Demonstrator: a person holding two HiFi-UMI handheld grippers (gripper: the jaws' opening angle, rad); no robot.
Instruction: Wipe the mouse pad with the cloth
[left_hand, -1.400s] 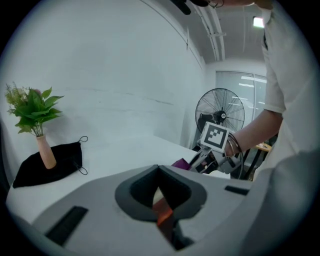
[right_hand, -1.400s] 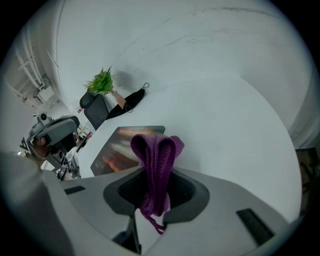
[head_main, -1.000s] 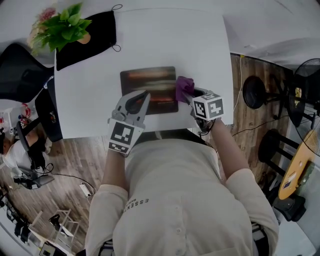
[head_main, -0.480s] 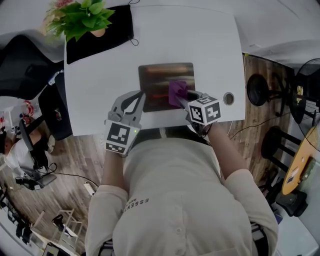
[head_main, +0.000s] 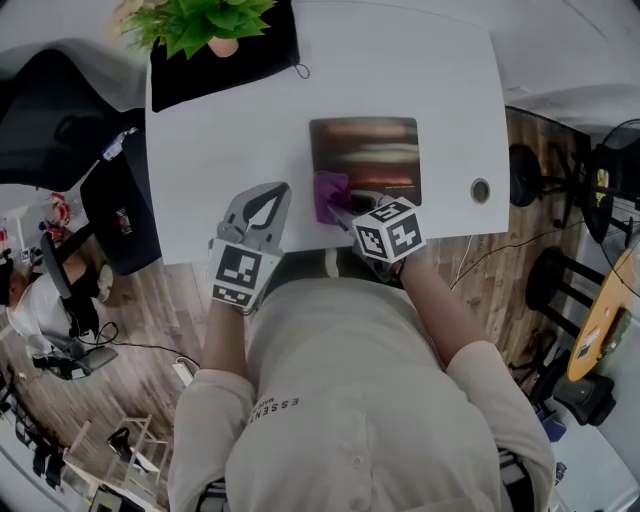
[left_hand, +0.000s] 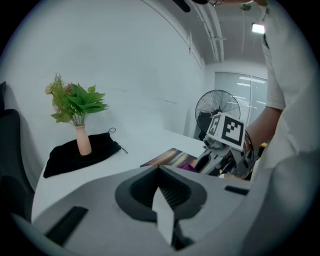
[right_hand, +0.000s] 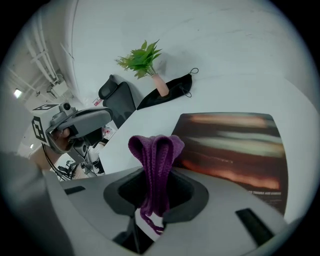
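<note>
This reads as an office: a white desk (head_main: 230, 150) with a round cable port (head_main: 481, 190) and a mouse pad (head_main: 370, 150), a black office chair (head_main: 50, 110) beside it, and a wood-plank floor (head_main: 150, 310) carrying a power strip (head_main: 185, 372) and loose cords. A pedestal fan (left_hand: 216, 107), a glass partition (left_hand: 240, 95) and exposed ceiling pipes (left_hand: 215, 30) under a strip light (left_hand: 258, 28) suit a workplace

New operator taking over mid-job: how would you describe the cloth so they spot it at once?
On the white table lies a dark rectangular mouse pad. At its near-left corner, pinched in the right tongs, is the cloth: a small purple knitted bundle, the only purple thing there.
</note>
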